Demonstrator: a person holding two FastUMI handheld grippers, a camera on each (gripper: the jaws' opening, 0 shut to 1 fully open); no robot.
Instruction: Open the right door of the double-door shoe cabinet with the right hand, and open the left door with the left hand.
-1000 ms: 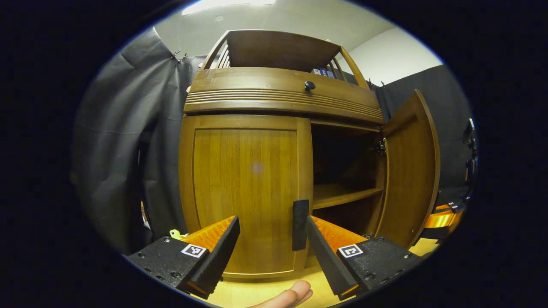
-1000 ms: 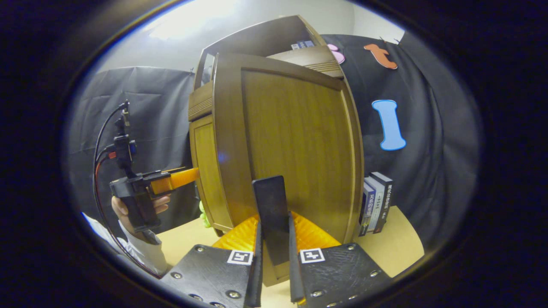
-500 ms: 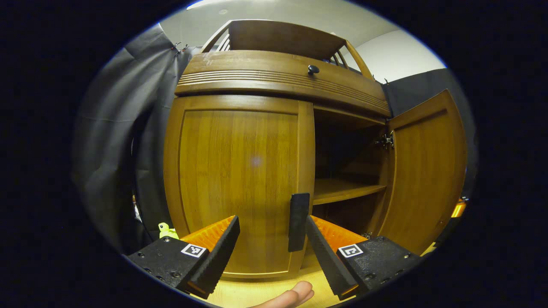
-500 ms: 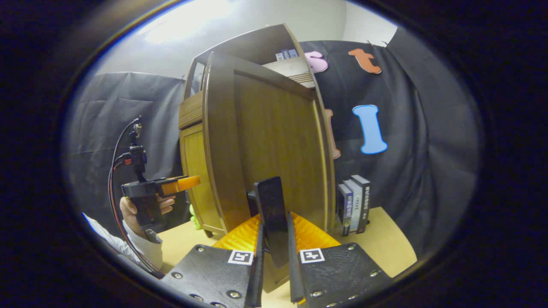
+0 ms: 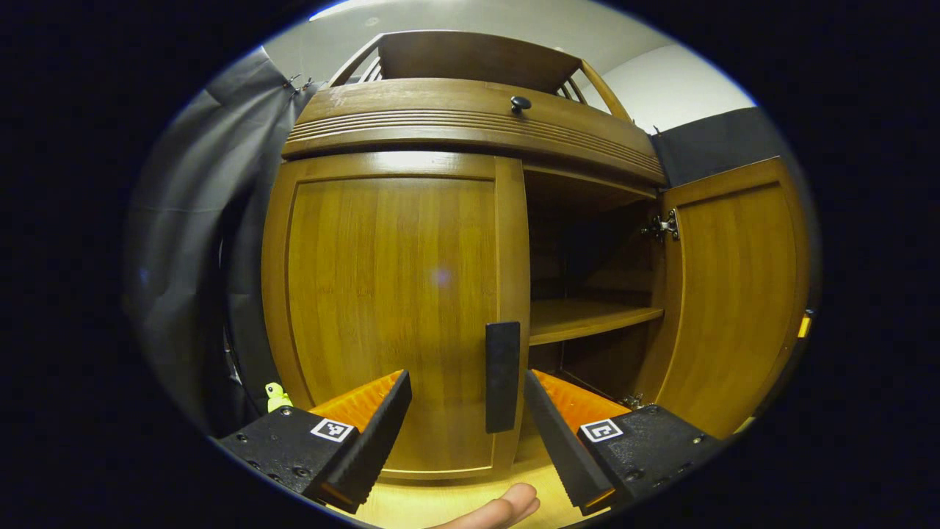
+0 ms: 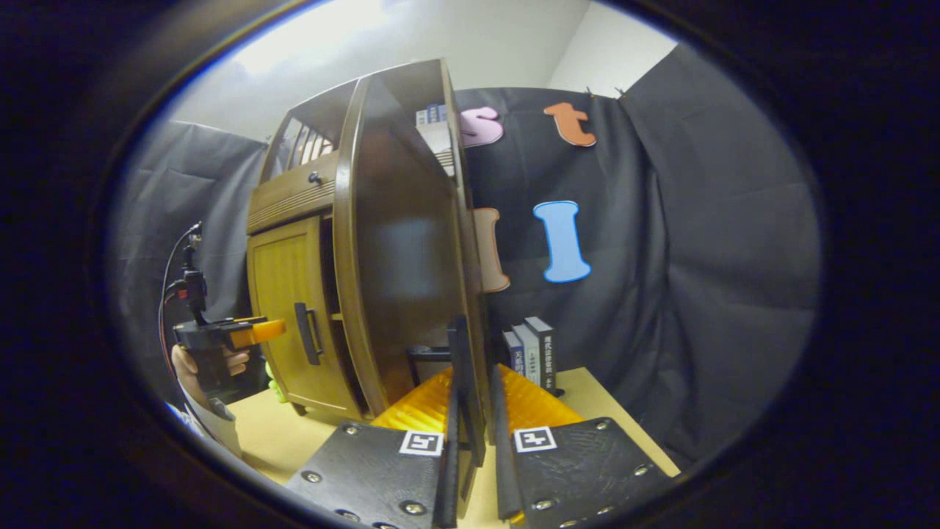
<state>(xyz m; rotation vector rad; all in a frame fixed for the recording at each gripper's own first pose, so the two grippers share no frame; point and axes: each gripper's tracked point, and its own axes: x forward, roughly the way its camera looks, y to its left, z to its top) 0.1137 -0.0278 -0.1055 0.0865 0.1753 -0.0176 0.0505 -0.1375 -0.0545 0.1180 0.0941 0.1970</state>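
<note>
While the right gripper (image 6: 470, 441), jaws pinching the handle (image 6: 461, 382) of the wide-swung right door (image 6: 400, 242) at frame centre, finishes its step, the left gripper (image 5: 466, 419), jaws spread, must next close on the shut left door's (image 5: 389, 294) handle (image 5: 502, 376) at lower centre.

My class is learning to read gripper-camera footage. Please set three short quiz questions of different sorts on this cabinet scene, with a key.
1. True or false: the left door is shut.
2. Which gripper is shut on a door handle? A. left gripper B. right gripper C. neither
3. Fill in: behind the open right door, a wooden ____ crosses the cabinet's inside.

Key
1. True: it lies flush with the cabinet front, its handle between the left gripper's open jaws.
2. B: its jaws clamp the right door's handle.
3. shelf
</note>
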